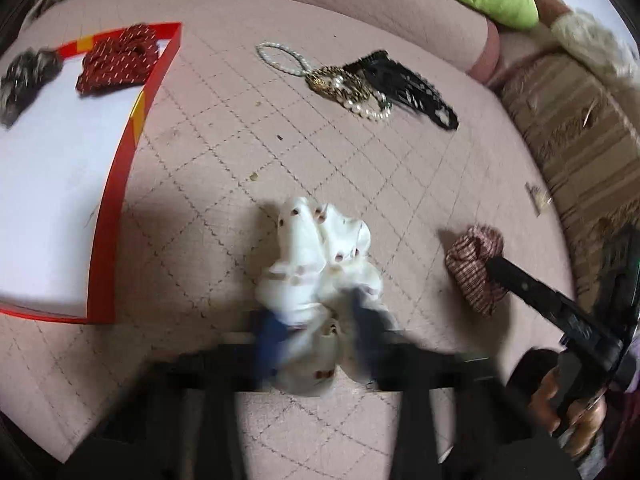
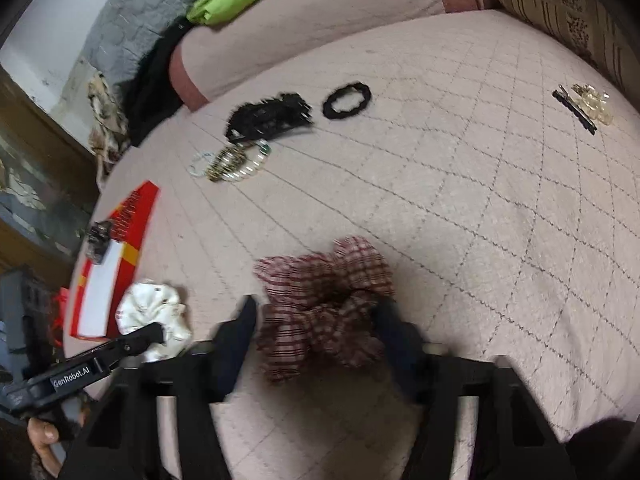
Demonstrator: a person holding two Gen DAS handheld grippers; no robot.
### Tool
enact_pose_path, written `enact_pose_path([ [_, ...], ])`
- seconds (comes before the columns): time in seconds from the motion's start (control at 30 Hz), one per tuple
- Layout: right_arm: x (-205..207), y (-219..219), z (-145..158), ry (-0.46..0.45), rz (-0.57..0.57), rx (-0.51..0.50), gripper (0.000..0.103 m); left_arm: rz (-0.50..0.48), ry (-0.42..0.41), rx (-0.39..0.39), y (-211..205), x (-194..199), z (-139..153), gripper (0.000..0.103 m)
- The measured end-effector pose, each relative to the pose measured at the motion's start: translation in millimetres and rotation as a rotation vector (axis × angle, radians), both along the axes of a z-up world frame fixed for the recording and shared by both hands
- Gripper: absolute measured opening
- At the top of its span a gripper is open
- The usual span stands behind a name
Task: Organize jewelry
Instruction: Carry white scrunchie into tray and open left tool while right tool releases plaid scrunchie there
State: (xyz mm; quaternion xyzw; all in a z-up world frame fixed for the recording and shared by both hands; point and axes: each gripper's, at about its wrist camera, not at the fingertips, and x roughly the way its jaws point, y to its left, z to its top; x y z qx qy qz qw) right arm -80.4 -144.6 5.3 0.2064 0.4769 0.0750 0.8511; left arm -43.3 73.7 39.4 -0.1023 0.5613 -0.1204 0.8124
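Red box (image 1: 120, 184): it sits at the left edge of the bed (image 1: 224, 128); inside, on its white floor, you have a dark red dotted scrunchie (image 1: 118, 58) at the far end and a grey-black scrunchie (image 1: 24, 80) beside it, on or over the far rim. The rest of the floor is bare.
Left claw (image 1: 316, 340): your fingers are closed in on the white scrunchie (image 1: 320, 264), which bunches between them near the front edge of the bed.
Centre of the bed: pearl bracelets (image 1: 344, 80) tangle with a black hair claw (image 1: 404, 84) toward the far edge; a black hair tie (image 2: 347, 102) lies just beside them.
Right claw (image 2: 316, 320): it straddles the checked scrunchie (image 2: 324, 300), fingers against both sides; whether it truly grips, you cannot tell.
Far right corner: a black clip and clear beads (image 2: 588, 106) lie well apart.
Risk: both views are blurred, so you seem to be moving fast; soft fabric may slip from a shallow pinch.
Risk: your claws work near each other, and crossing toward the box could make them collide.
Risk: the bracelets may drag the hair claw along.
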Motion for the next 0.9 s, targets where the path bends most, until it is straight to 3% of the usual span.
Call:
enact_pose_path([
  [0.13,4,-6,-5,0.023,0.004,0.014,0.012,0.021,-0.023,-0.039,9,-4,14,0.007],
  [0.33,1,-2,17,-0.006,0.024,0.08,0.01,0.108,-0.109,-0.083,51,-13,58,0.007],
  [0.47,0,21,46,-0.064,0.086,0.087,0.01,0.214,-0.167,-0.05,95,-21,78,0.007],
  [0.7,16,94,98,-0.133,0.241,0.144,0.01,0.459,-0.16,0.013,186,-35,72,0.007],
  [0.9,34,193,115,-0.138,0.412,0.128,0.01,0.576,-0.127,0.01,238,-42,50,0.007],
])
